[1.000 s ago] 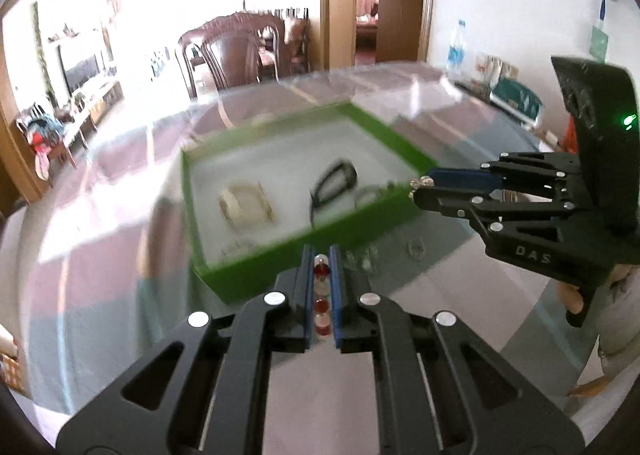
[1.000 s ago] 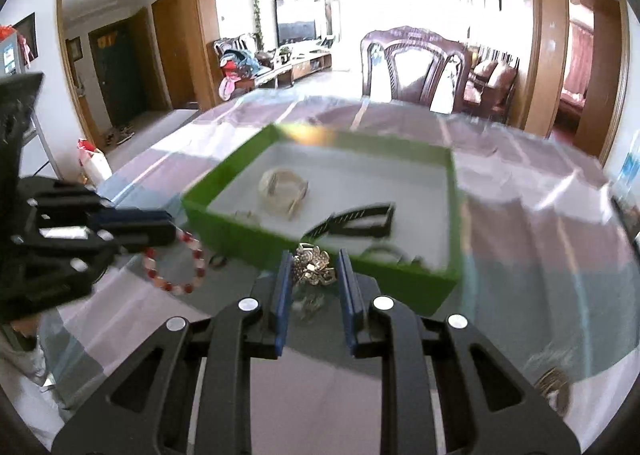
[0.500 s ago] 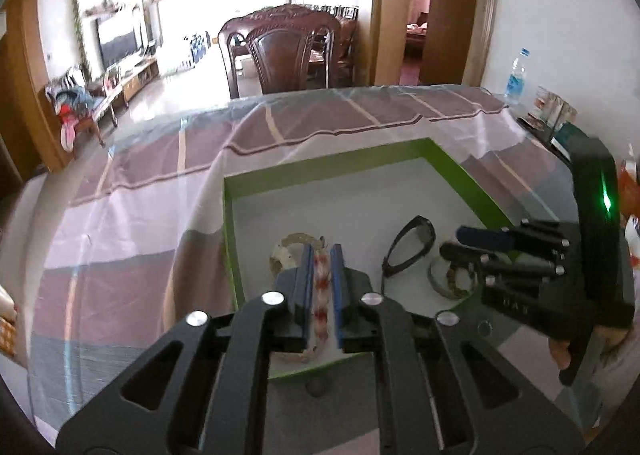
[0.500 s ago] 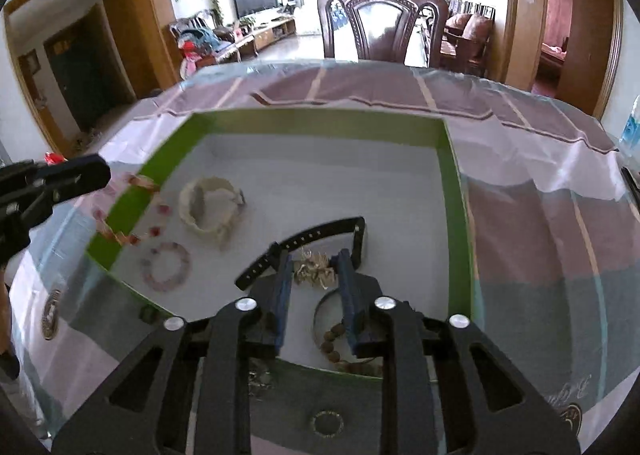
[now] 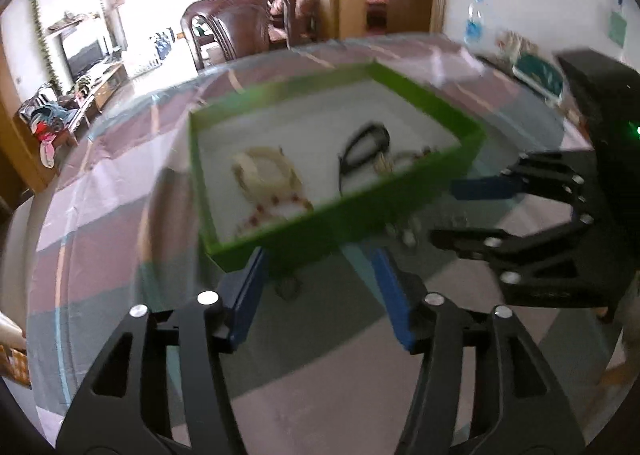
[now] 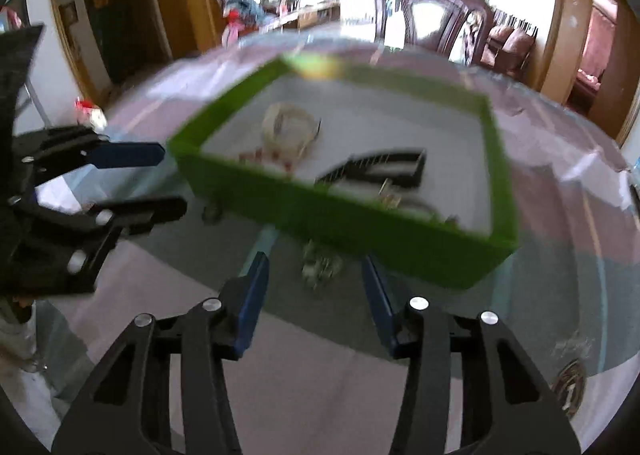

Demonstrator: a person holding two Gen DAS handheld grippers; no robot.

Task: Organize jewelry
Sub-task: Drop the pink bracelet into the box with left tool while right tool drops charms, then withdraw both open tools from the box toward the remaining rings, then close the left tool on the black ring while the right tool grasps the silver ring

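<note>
A green box (image 5: 400,183) with a white floor stands on the striped tablecloth. In it lie a cream bracelet (image 5: 264,175), a red bead bracelet (image 5: 276,211), a black strap (image 5: 360,151) and a gold brooch (image 6: 390,195). My left gripper (image 5: 316,275) hovers just in front of the box's near wall, its jaws opening with nothing between them. My right gripper (image 6: 316,271) is also in front of the box with its jaws opening. A silvery trinket (image 6: 320,263) lies on the cloth between its fingers, and the pads do not press on it.
A small ring (image 5: 288,287) lies on the cloth by the box's near wall. Dark wooden chairs (image 6: 432,19) stand beyond the table. A water bottle (image 5: 474,21) and a teal packet (image 5: 536,73) sit near the far right edge. The picture is motion-blurred.
Both grippers opened and drew back from over the box to in front of it, lower. The red bead bracelet and the brooch, held before, now lie inside the box.
</note>
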